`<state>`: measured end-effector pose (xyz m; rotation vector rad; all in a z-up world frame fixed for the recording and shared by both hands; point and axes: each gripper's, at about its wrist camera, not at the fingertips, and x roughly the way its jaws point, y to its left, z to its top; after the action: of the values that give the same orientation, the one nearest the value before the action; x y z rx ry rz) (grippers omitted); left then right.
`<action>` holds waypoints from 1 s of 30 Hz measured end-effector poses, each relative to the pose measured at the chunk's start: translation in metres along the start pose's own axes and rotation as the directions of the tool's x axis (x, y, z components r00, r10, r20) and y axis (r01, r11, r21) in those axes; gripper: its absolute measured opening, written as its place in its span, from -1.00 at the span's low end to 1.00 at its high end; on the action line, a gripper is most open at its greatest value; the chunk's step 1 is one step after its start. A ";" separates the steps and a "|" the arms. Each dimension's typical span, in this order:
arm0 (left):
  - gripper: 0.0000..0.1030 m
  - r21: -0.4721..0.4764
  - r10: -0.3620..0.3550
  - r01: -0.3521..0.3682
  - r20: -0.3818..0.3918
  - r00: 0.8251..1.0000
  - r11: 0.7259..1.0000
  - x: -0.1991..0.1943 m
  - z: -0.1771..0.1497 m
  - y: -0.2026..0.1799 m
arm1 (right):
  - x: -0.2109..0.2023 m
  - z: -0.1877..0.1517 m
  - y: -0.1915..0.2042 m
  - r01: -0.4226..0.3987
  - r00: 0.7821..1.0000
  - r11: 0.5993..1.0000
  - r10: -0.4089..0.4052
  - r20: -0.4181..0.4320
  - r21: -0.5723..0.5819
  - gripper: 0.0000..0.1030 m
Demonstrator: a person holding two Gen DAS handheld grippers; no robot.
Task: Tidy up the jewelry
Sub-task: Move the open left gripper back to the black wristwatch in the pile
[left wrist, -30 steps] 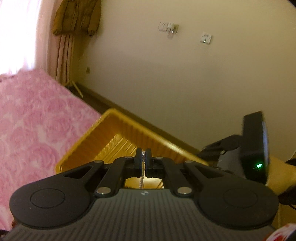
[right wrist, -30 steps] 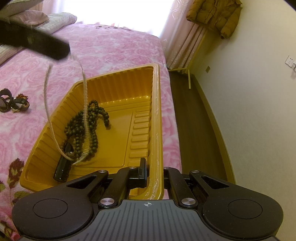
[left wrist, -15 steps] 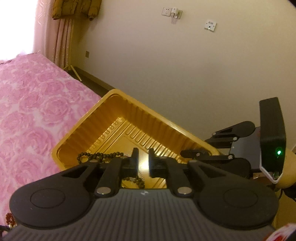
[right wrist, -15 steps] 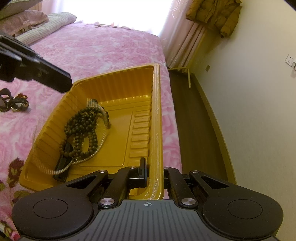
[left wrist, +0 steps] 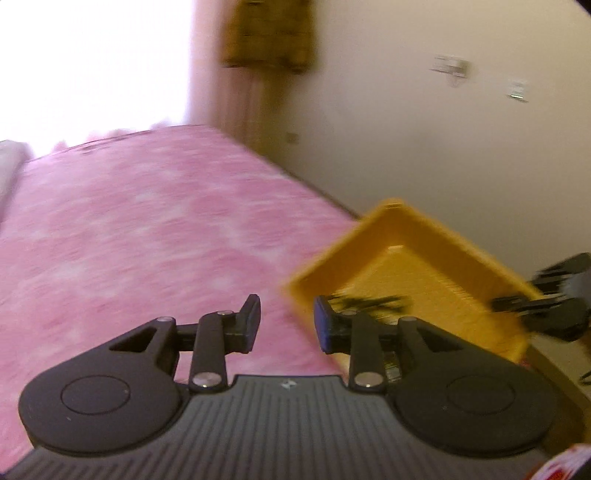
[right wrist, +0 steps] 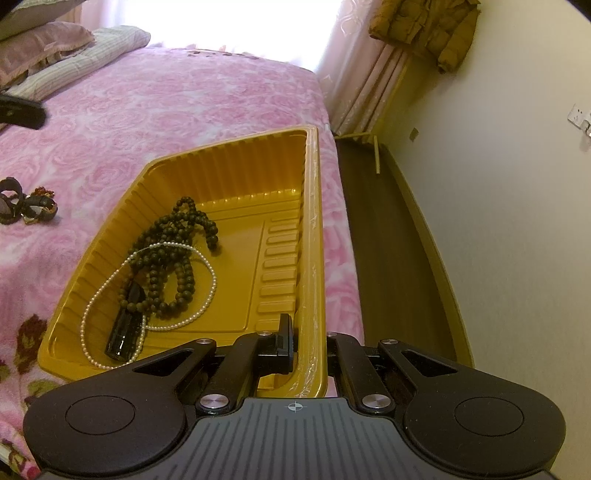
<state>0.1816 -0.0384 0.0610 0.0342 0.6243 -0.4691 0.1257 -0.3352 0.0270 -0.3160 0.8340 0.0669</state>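
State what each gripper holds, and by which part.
Left gripper: open, nothing held. Right gripper: clamped on the yellow tray, at its right-hand wall near the corner.

Bed (right wrist: 192,110) under pink rose-print cover, pillows (right wrist: 55,48) at its head. Window (right wrist: 236,22) overexposed, bright daylight. Pink curtain (right wrist: 365,92) beside it, brown jacket (right wrist: 424,26) hung above. Cream wall (right wrist: 517,184) with socket (right wrist: 576,116). Dark wood floor (right wrist: 380,229) between bed and wall. Left view blurred.
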 end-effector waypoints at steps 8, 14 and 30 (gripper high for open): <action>-0.24 -0.120 0.298 -0.299 -0.027 0.954 0.947 -0.034 -0.062 0.081 | 0.002 0.000 0.000 0.001 1.000 1.000 -0.001 -0.009 0.002 -0.93; -0.17 -0.101 0.375 -0.378 -0.050 0.926 0.920 -0.040 -0.103 0.097 | 0.002 0.000 0.000 0.004 1.000 1.000 -0.004 -0.013 0.000 -0.93; 0.51 -0.025 0.378 -0.379 -0.021 0.925 0.925 0.016 -0.123 0.067 | 0.004 0.001 0.003 0.011 1.000 1.000 -0.011 -0.018 -0.009 -0.93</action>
<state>0.1536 0.0363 -0.0552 0.1299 0.6220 -0.0843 0.1283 -0.3327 0.0238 -0.3298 0.8503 0.0576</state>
